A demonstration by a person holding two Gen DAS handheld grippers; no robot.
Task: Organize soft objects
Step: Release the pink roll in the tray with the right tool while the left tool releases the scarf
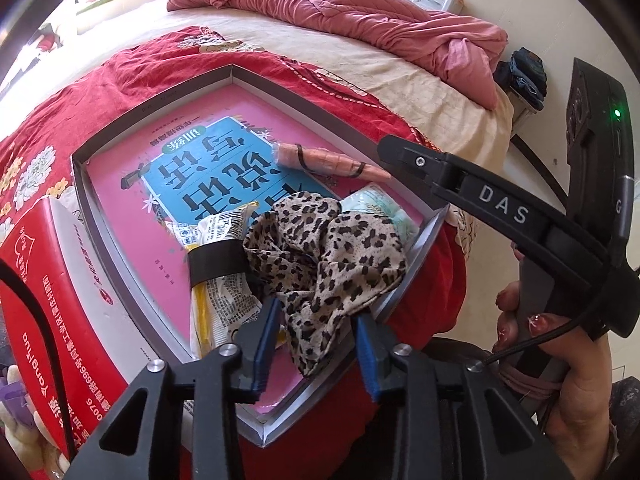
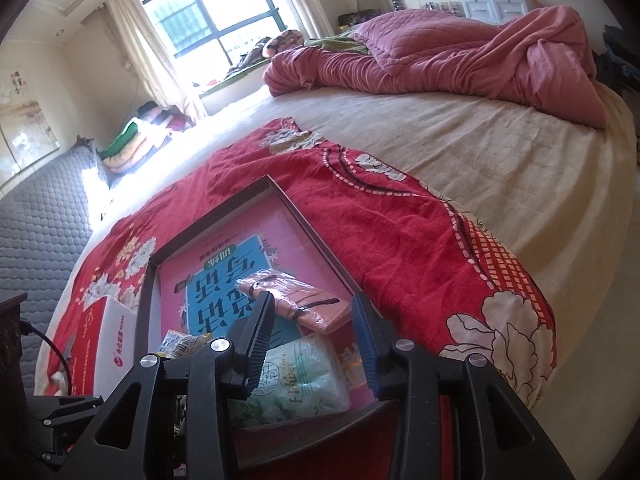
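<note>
A shallow grey tray [image 1: 132,272] with a pink book [image 1: 136,240] in it lies on the red floral blanket. In it lie a leopard-print cloth [image 1: 328,252], a yellow-white snack packet [image 1: 218,280], a pink rolled cloth [image 1: 328,160] and a pale green tissue pack [image 1: 384,208]. My left gripper [image 1: 318,320] is open with the leopard cloth between its jaws at the tray's near corner. My right gripper [image 2: 314,312] is open and empty above the tissue pack [image 2: 304,384] and the pink roll [image 2: 296,300]; its body [image 1: 500,204] shows in the left view.
A red-and-white box [image 1: 52,280] stands left of the tray, also in the right view [image 2: 108,344]. The red blanket [image 2: 400,240] covers the near bed end, beige sheet [image 2: 500,152] beyond. A crumpled pink quilt [image 2: 440,52] lies far back.
</note>
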